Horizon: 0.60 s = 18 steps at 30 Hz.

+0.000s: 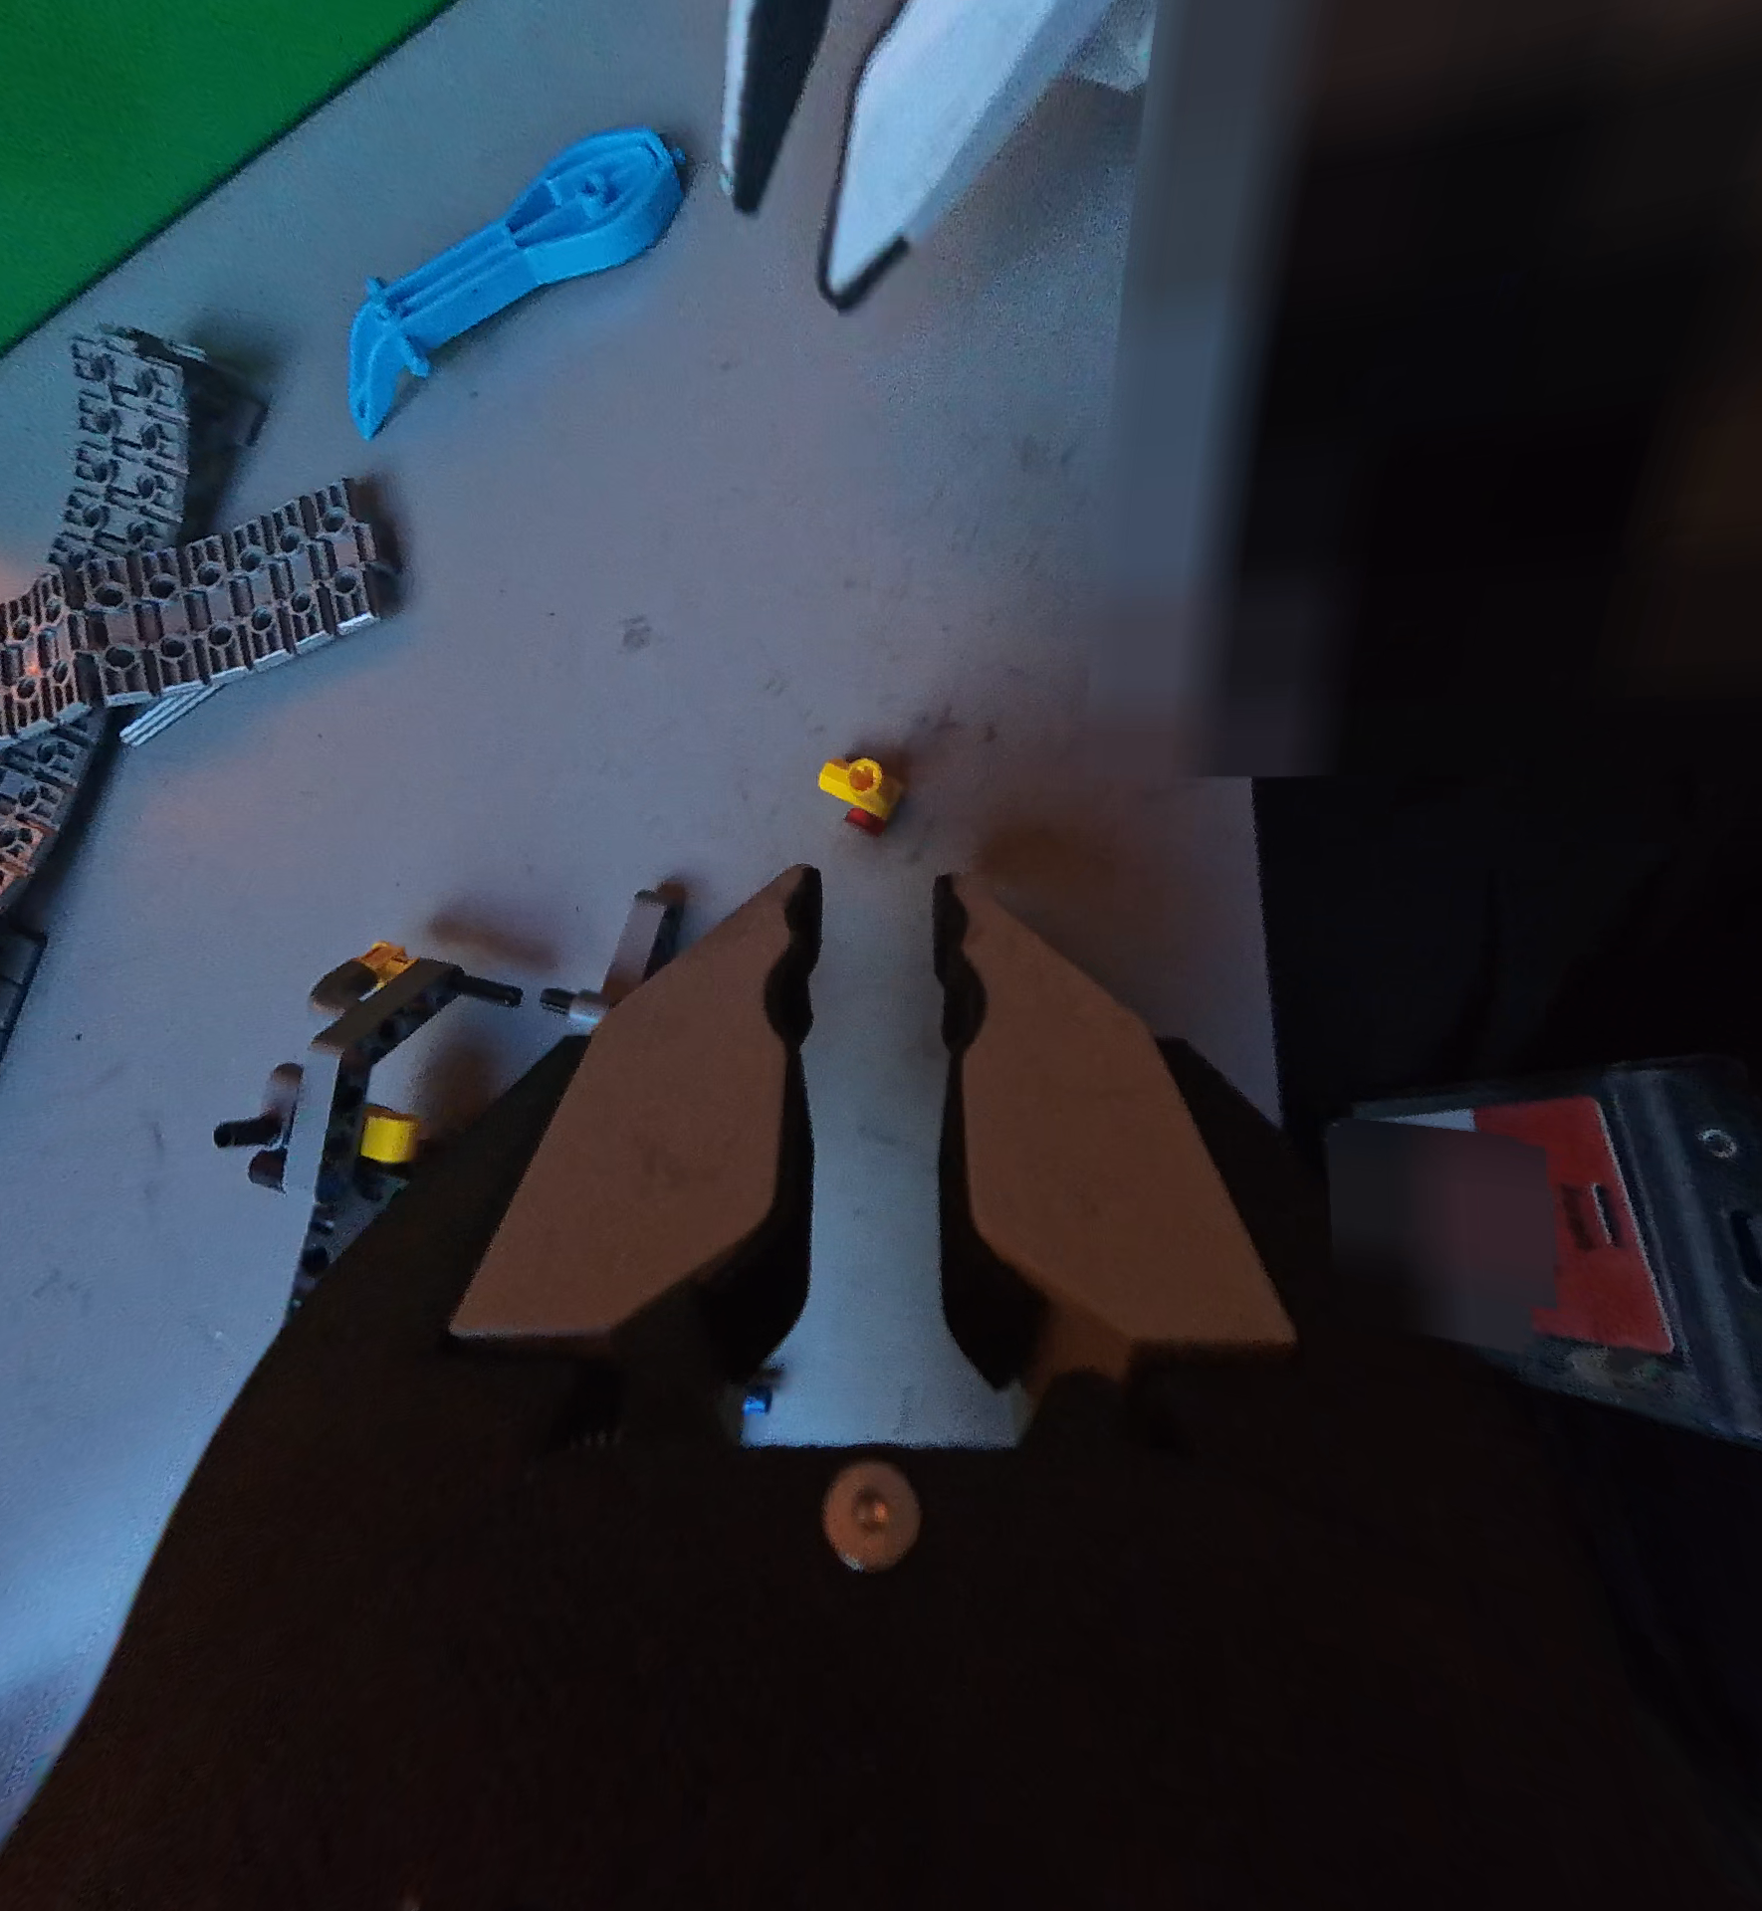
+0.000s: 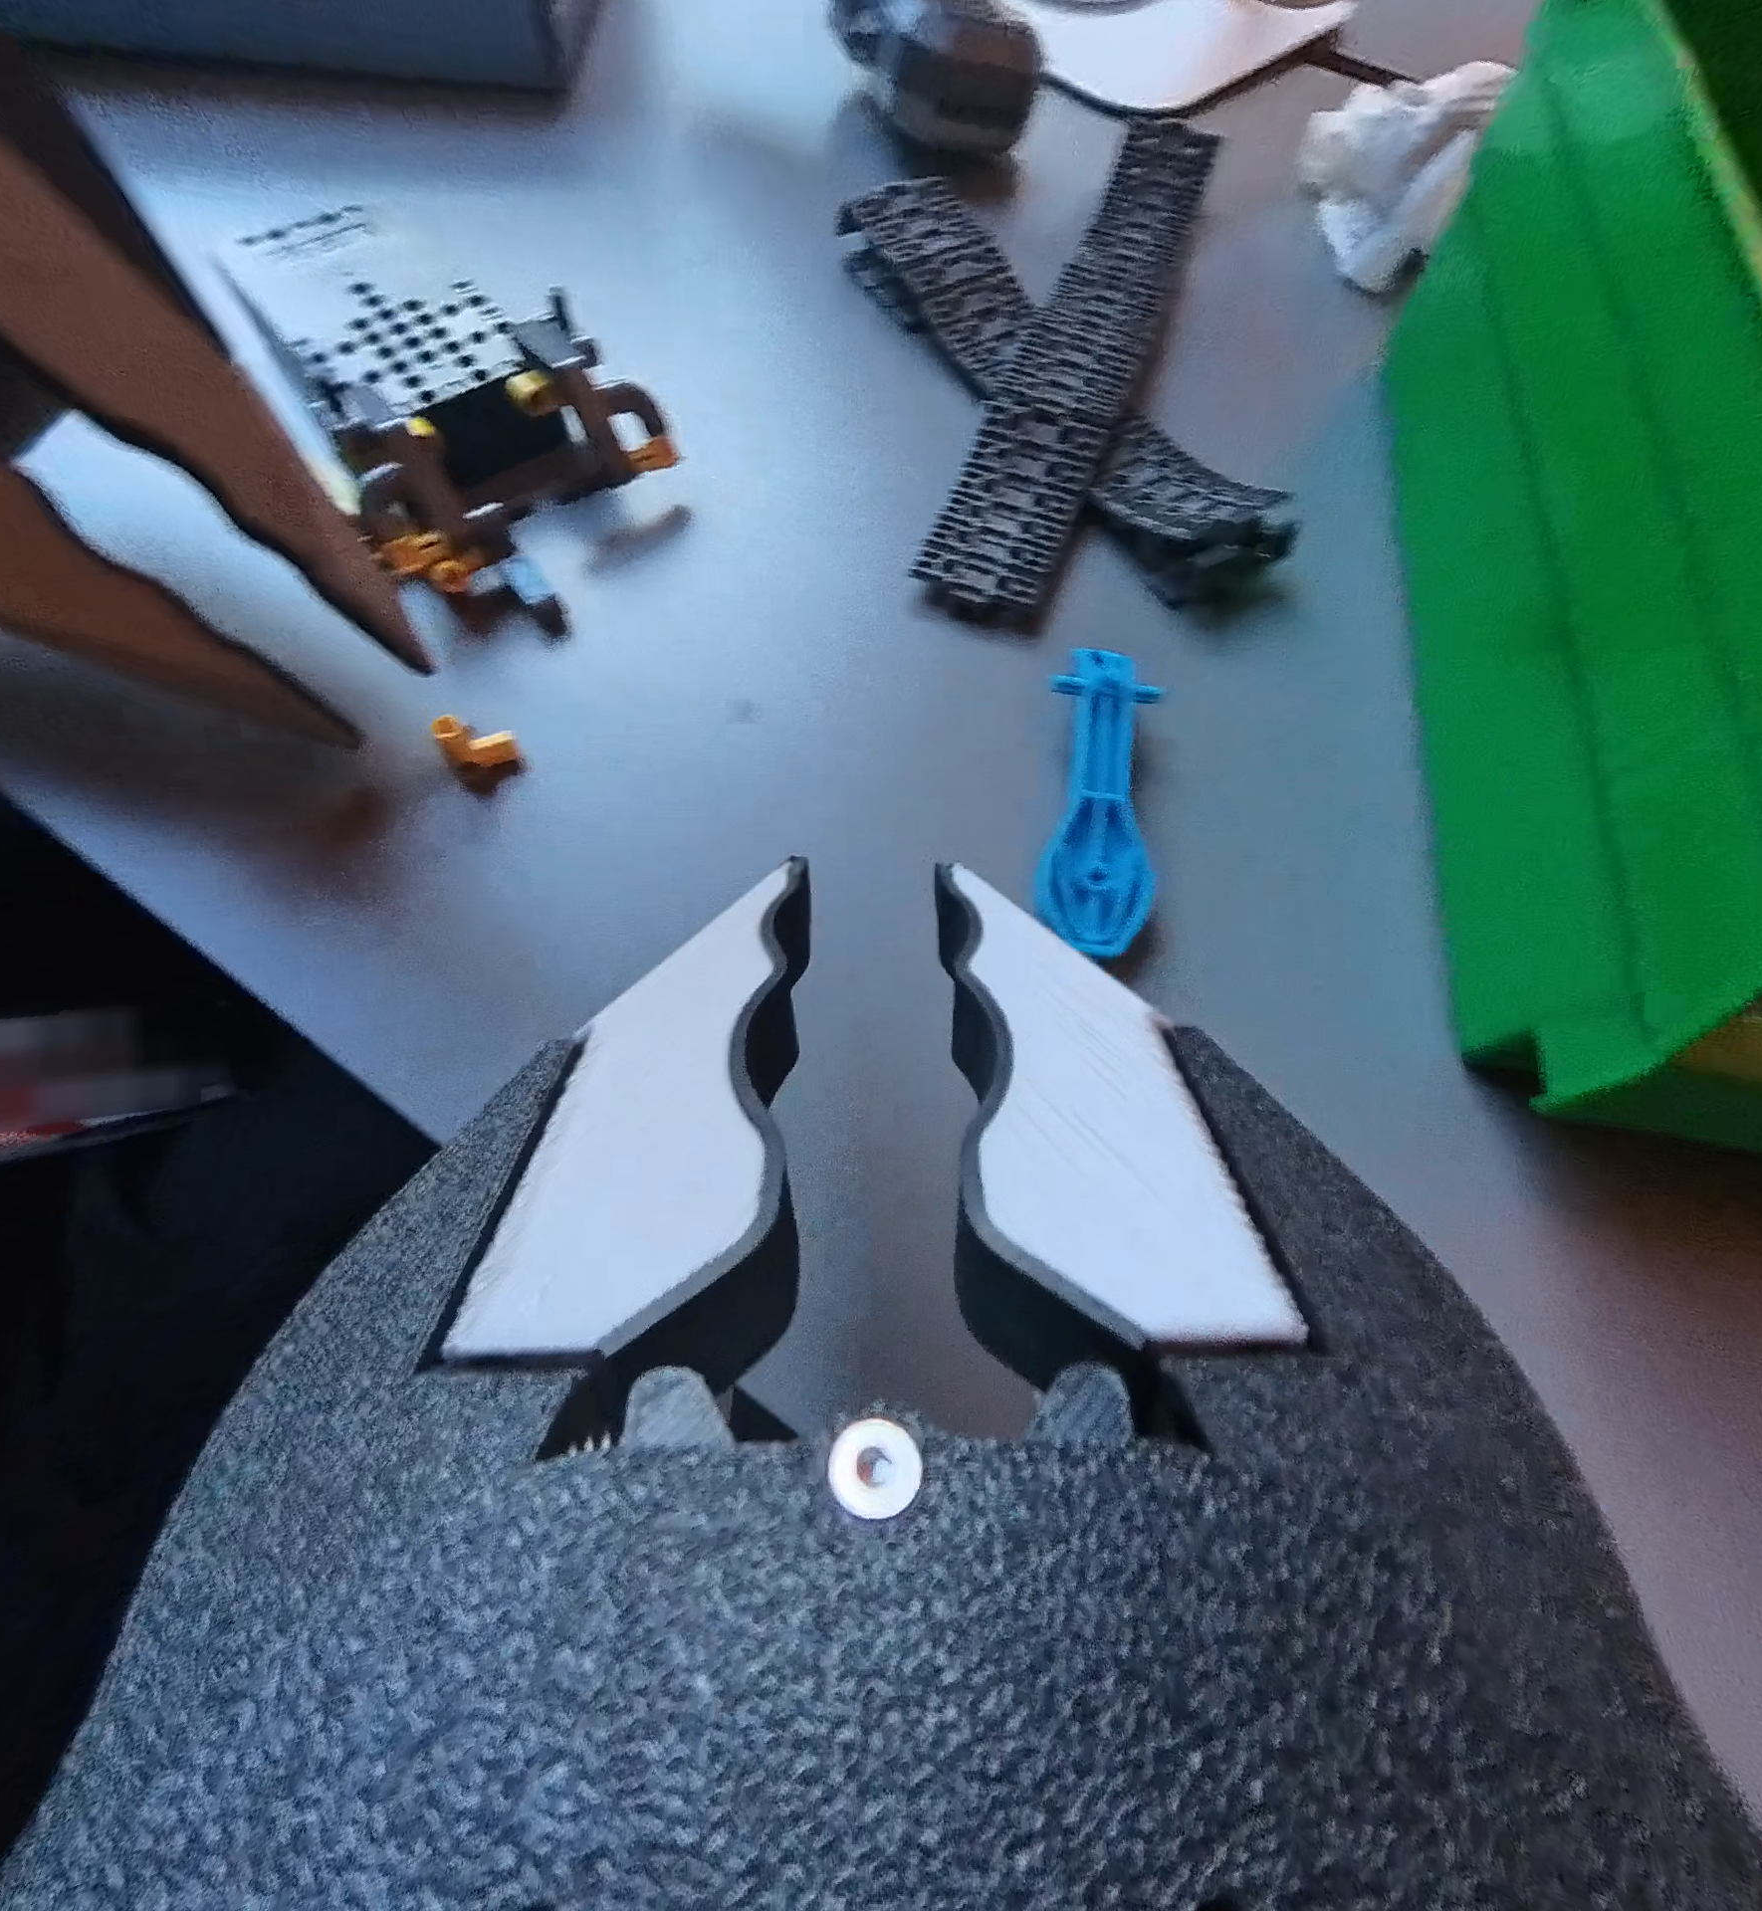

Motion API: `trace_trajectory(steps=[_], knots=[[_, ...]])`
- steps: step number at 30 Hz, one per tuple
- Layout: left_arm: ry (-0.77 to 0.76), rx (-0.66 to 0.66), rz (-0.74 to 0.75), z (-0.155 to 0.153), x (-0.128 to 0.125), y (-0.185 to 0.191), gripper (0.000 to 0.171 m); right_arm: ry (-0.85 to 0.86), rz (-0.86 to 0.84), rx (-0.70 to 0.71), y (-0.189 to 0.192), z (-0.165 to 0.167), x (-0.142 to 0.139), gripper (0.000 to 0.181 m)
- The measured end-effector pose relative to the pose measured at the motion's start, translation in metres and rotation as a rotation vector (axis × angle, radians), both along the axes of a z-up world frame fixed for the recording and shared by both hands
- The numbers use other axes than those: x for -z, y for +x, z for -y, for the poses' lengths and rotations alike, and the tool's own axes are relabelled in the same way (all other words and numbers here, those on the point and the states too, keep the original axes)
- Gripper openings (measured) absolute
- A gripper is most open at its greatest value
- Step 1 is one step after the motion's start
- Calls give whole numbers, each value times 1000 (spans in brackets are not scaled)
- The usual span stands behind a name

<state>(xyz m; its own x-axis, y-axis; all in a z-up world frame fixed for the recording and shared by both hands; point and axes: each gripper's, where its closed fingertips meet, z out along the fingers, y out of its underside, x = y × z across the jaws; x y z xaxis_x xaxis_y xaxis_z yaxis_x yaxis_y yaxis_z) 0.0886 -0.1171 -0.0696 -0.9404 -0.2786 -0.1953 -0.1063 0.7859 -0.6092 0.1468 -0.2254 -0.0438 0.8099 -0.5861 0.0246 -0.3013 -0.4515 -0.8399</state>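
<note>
The left tongs (image 1: 877, 879) are hanging low over the grey worktop (image 1: 649, 517), spread with nothing between them, and pointing at a small yellow piece (image 1: 861, 786) lying just beyond their tips; a red bit is showing beneath it. That alignment suggests the piece is what these tongs are lined up on, though they are not touching it. To their left a partly built grey and yellow model (image 1: 360, 1065) is lying close against the left finger, so room on that side is tight. Farther left, crossed grey track strips (image 1: 163, 600) are sprawling toward the worktop's edge, with a blue plastic tool (image 1: 515, 269) lying beyond them. The worktop's right edge is running close beside the right finger, dropping into darkness.

The right tongs (image 2: 872, 869) are also spread and empty, hovering over bare worktop. The blue plastic tool (image 2: 1099, 827) is lying just right of their tips, well apart from the yellow piece (image 2: 474, 745) at far left. A green box (image 2: 1632, 517) is walling off the right side, while open surface is stretching ahead toward the track strips (image 2: 1053, 383).
</note>
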Motion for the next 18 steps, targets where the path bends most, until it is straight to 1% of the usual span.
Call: trace_trajectory(steps=[2,3,6,8,10,12,13,15,18], knots=[[-34,-19,-6,0,0,-1,17,7,-14,31,9,8,-2,25],[-41,-28,-12,0,1,-1,17,25,-22,22,9,5,-5,25],[-68,-31,-15,6,-2,0,18,58,-44,-69,-4,-18,-7,25],[-78,-20,-15,13,-5,1,19,-6,-31,-103,-11,-27,4,25],[-57,4,9,18,-7,4,18,-62,-23,-141,-18,-34,14,27],[-14,27,18,20,-6,7,18,-60,-40,-180,-27,-42,18,29],[8,38,9,21,-3,7,17,-48,-46,-200,-31,-46,18,29],[54,67,-14,19,2,5,6,-37,-42,-232,-38,-53,17,29],[67,76,-9,17,3,5,6,-28,-47,-274,-46,-63,14,29]])
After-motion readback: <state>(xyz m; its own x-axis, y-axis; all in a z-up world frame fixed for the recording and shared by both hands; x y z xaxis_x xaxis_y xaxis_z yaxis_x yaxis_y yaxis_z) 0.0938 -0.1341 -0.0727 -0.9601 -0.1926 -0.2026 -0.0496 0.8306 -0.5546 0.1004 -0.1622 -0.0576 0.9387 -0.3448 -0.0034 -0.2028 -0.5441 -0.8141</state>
